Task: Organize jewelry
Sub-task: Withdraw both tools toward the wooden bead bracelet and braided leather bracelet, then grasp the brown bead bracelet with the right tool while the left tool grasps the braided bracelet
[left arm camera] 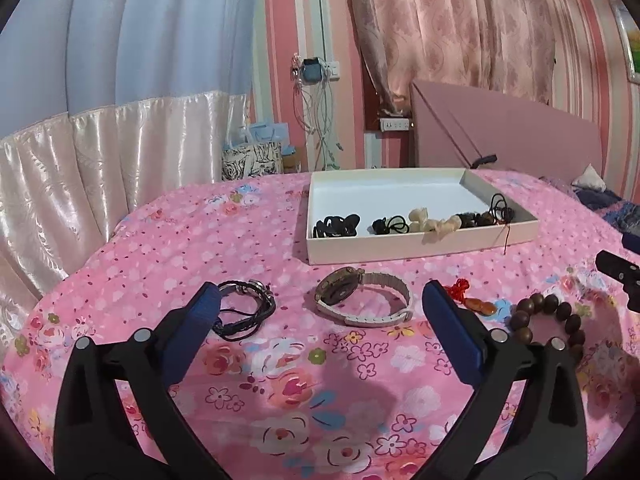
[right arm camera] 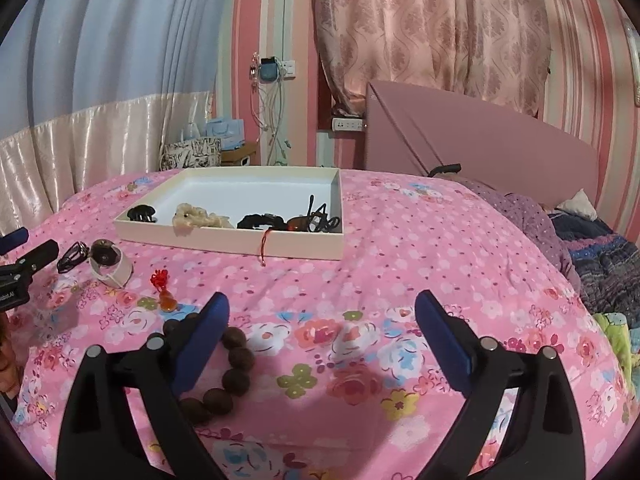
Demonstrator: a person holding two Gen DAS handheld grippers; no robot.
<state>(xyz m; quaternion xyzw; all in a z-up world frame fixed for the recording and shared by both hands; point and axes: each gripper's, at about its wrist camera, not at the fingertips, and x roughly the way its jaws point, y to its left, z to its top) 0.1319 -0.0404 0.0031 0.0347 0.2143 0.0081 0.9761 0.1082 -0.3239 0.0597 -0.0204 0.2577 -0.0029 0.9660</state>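
Observation:
A white box (left arm camera: 420,248) (right arm camera: 224,242) on the pink floral bedspread holds black hair ties, a cream bead piece (left arm camera: 430,222) (right arm camera: 196,218) and dark items. In front of it lie a black cord bracelet (left arm camera: 246,310), a watch with a pale strap (left arm camera: 364,302) (right arm camera: 110,262), a red-knot amber charm (left arm camera: 476,300) (right arm camera: 166,292) and a brown bead bracelet (left arm camera: 550,328) (right arm camera: 228,368). My left gripper (left arm camera: 322,300) is open above the watch. My right gripper (right arm camera: 322,308) is open, its left finger over the bead bracelet.
The pink floral bedspread (right arm camera: 400,280) covers the bed. A pink headboard panel (right arm camera: 500,148) and dark patterned bedding (right arm camera: 600,256) are at the right. Curtains, bags (left arm camera: 252,160) and a wall socket with cables (left arm camera: 316,76) stand behind the bed.

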